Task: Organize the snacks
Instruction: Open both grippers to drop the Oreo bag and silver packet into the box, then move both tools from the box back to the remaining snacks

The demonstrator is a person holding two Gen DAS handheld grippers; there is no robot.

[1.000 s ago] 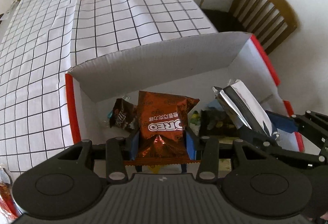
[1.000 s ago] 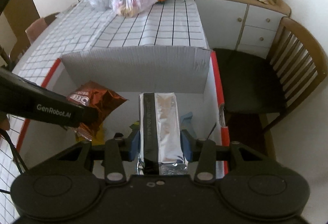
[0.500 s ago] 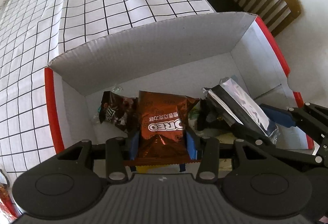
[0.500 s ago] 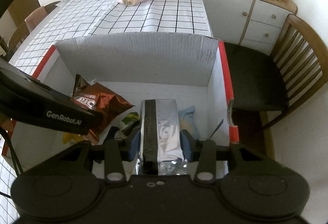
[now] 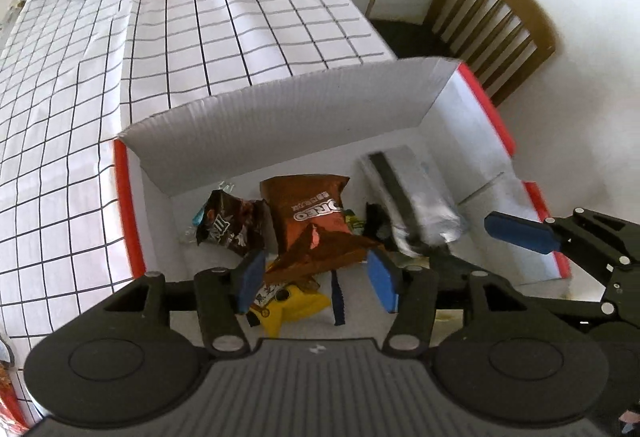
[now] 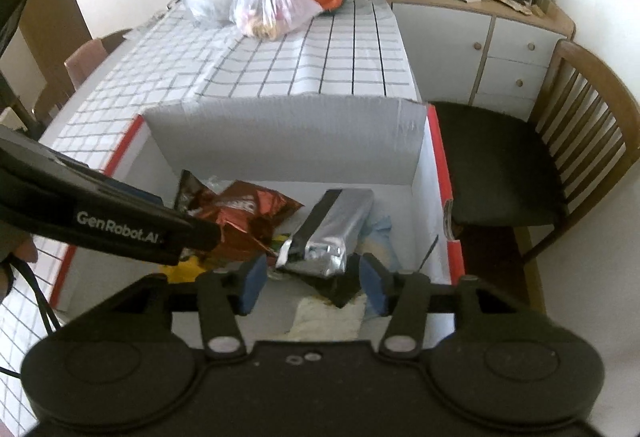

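Left gripper [image 5: 316, 277] fingers spread, brown Oreo packet [image 5: 308, 217] lying loose in the box [image 5: 280, 125] just ahead between them, right gripper [image 6: 310, 279] likewise spread, silver pouch [image 6: 336, 229] resting free just beyond its fingertips, beside the Oreo packet.

Bright daylight, fisheye-bent edges, slight motion blur.

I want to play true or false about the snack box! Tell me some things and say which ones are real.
1. The Oreo bag lies inside the box. True.
2. The left gripper squeezes the Oreo bag. False: its fingers are spread open.
3. The silver packet lies on the tablecloth. False: it is in the box.
4. The right gripper is open. True.
5. A wooden chair stands beside the table. True.
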